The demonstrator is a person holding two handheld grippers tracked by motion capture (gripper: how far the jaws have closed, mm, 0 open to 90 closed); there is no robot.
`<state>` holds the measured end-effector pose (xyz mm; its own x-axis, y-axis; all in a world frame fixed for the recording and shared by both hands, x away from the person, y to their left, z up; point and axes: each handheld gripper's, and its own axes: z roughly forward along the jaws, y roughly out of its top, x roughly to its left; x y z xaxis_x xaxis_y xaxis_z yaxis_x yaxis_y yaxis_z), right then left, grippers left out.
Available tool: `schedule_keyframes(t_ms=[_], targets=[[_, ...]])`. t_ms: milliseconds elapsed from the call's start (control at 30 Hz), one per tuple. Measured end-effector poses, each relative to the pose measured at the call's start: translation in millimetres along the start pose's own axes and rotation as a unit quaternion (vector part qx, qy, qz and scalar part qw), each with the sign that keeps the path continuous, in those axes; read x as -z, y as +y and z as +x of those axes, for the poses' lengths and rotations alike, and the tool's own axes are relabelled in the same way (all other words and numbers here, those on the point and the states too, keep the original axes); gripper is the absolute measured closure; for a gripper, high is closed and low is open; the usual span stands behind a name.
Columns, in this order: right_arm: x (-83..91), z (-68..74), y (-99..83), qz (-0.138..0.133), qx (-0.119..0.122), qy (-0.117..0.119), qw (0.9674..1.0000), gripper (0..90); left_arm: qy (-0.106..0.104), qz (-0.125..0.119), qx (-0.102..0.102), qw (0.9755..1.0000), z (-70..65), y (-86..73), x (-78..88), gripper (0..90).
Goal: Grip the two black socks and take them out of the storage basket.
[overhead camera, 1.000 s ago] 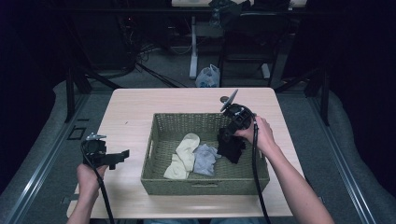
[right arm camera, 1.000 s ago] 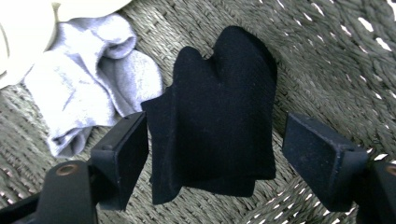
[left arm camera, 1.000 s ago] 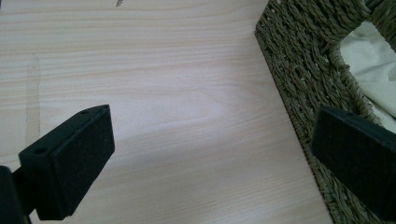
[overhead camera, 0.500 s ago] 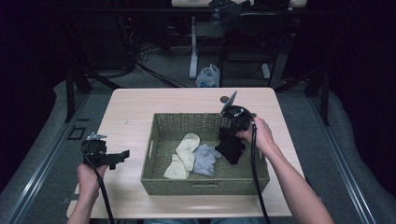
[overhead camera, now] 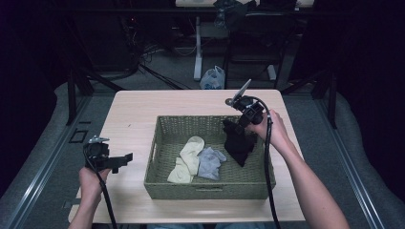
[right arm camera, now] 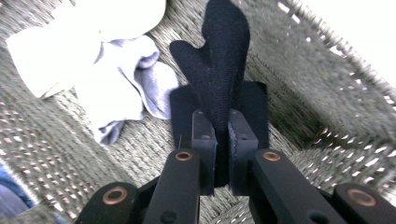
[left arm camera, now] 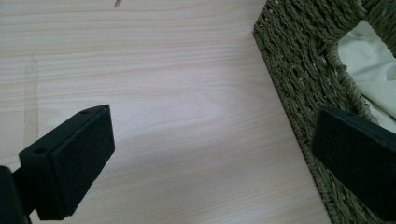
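The right gripper [overhead camera: 237,125] has just closed its jaws, now clamped on the black sock [right arm camera: 219,70], which hangs over the right part of the wicker basket [overhead camera: 162,164]. The left gripper [overhead camera: 125,158] hovers over the worktop [left arm camera: 154,93] beside the basket, jaws apart.

Your bare forearms, your black right gripper [right arm camera: 219,154] with copper-coloured screws and flat pads, black cables, grey three-cornered plate on top.
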<state>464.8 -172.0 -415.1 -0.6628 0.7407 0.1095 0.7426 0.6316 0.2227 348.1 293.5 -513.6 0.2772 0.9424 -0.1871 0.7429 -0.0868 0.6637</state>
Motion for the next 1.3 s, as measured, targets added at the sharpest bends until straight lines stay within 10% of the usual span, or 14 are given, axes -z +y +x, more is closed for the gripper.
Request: schedule_keyframes(t_ms=[1300], targets=[[87.4, -3.1, 7.2, -0.068, 0.001, 0.011, 0.9976, 84.3, -0.006, 0.000, -0.001, 1.0000, -1.2, 0.6, -1.5, 0.0]])
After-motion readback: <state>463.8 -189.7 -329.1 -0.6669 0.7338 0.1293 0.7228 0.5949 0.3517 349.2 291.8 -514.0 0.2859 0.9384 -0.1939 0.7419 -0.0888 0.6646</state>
